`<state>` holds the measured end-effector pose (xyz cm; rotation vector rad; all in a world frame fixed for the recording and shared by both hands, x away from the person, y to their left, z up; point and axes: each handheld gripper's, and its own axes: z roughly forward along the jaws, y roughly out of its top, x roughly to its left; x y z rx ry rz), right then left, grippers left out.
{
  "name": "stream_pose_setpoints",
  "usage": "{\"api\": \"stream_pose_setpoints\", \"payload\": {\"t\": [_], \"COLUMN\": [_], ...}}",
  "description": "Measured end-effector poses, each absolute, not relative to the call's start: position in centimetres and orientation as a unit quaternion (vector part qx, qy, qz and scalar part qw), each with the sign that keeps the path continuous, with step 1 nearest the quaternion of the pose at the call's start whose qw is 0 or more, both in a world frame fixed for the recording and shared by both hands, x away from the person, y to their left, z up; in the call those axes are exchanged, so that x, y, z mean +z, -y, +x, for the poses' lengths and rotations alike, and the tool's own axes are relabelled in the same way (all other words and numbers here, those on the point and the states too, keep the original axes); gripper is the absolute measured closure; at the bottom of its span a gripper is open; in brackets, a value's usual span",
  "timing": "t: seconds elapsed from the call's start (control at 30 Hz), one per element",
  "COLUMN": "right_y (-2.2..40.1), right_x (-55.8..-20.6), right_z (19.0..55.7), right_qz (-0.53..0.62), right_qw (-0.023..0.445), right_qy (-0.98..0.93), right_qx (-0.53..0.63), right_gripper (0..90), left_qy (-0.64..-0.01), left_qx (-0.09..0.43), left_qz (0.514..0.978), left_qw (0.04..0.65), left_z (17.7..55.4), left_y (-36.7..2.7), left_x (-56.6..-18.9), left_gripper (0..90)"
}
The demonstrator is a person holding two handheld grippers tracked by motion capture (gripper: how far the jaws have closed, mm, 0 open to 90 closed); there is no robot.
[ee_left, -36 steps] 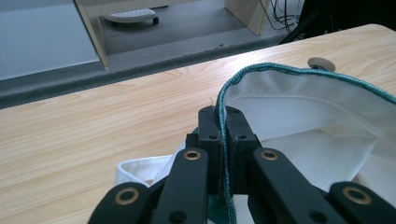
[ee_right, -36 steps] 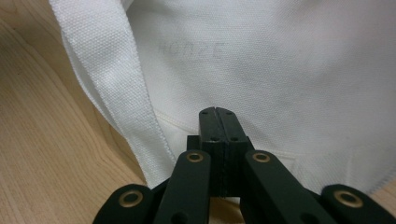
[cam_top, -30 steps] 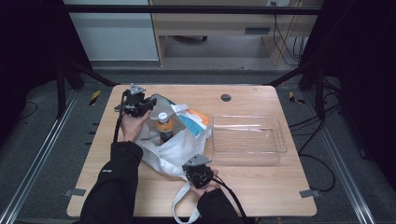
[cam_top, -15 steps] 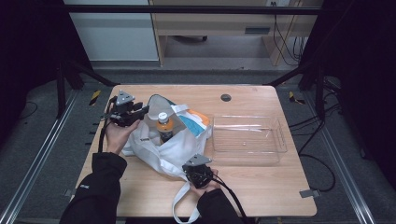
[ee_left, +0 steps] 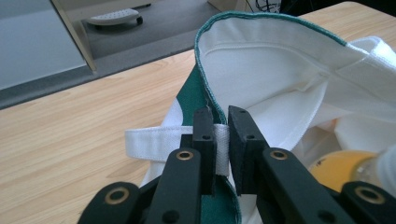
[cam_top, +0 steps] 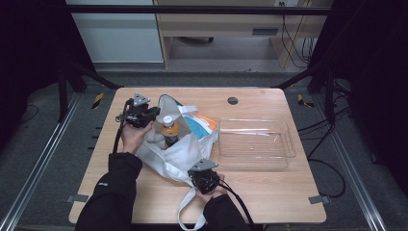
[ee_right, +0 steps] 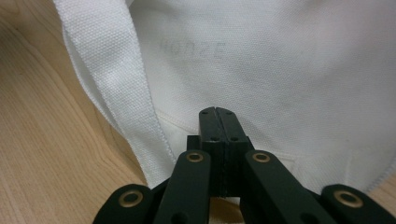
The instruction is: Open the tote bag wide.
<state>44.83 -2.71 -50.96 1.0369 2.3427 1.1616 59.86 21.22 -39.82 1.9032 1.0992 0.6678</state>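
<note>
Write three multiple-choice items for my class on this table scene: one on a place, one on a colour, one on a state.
1. Where is the clear tray? A right of the bag B left of the bag C inside the bag
2. What colour trims the bag rim? A red B green C yellow
3. What does the left gripper have between its jaws? A bottle B tray C bag strap

Key: 1 A, the high view shows it there; 2 B, green edging in the left gripper view; 3 C, the white strap runs between the jaws.

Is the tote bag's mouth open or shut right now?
Open. The tote bag gapes, with the bottle showing inside and its rim standing up.
</note>
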Motion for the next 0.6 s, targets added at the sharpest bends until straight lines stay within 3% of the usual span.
{"api": "stream_pose_setpoints", "payload": {"t": [0.6], "right_y": [2.7], "right_x": [-51.0], "right_z": [44.9], "right_qz": [0.362], "right_qw": [0.16], "right_qy": [-0.822], "right_qx": [0.409], "right_gripper": [90.0], "left_qy": [-0.46], "left_qx": [0.23], "left_qz": [0.766], "left_qw": [0.386], "left_z": [61.9], "left_y": [-20.8], "left_x": [-44.1], "left_gripper": [82.0]}}
